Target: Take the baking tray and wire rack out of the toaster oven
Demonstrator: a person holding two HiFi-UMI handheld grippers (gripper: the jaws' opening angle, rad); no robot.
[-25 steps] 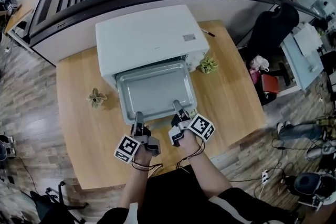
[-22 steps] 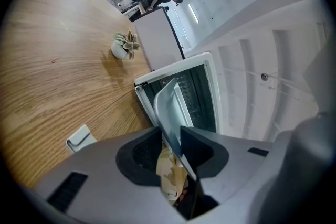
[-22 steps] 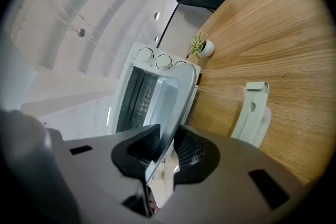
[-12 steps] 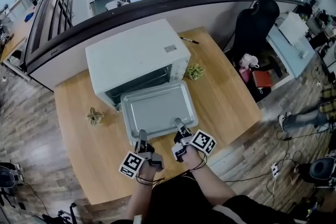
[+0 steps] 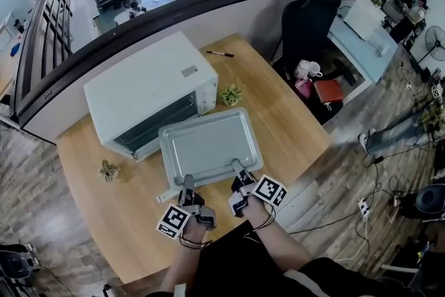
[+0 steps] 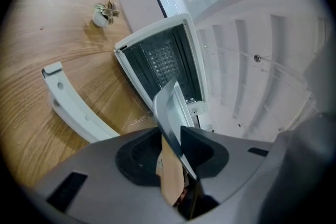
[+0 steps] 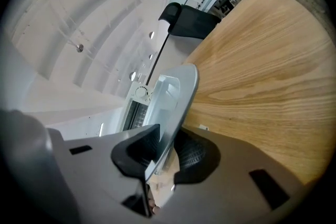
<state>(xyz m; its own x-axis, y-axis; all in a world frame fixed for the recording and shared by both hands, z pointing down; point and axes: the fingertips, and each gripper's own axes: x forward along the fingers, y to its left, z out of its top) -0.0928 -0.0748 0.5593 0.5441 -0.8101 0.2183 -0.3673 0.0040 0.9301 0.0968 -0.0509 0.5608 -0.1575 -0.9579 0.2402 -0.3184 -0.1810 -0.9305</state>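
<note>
The white toaster oven (image 5: pixel 146 87) stands on the wooden table (image 5: pixel 292 129) with its front open. The grey baking tray (image 5: pixel 208 145) is wholly outside it, held level over the lowered door. My left gripper (image 5: pixel 188 186) is shut on the left part of the tray's near rim, and my right gripper (image 5: pixel 238 172) on the right part. In the left gripper view the tray's rim (image 6: pixel 172 107) runs between the pads of the left gripper (image 6: pixel 176 136); the dark oven cavity (image 6: pixel 160 63) lies beyond, with a faint grid inside. In the right gripper view the tray (image 7: pixel 177 94) is clamped in the right gripper (image 7: pixel 165 147).
The oven door's white handle (image 6: pixel 68 107) sticks out below the tray on the left. Small potted plants (image 5: pixel 231 94) (image 5: pixel 108 170) flank the oven, and a pen (image 5: pixel 220 53) lies behind it. A black chair (image 5: pixel 309 17) stands past the table's right edge.
The tray has slid out of the oven toward me with both grippers still on its near rim. It went from half inside to fully out.
</note>
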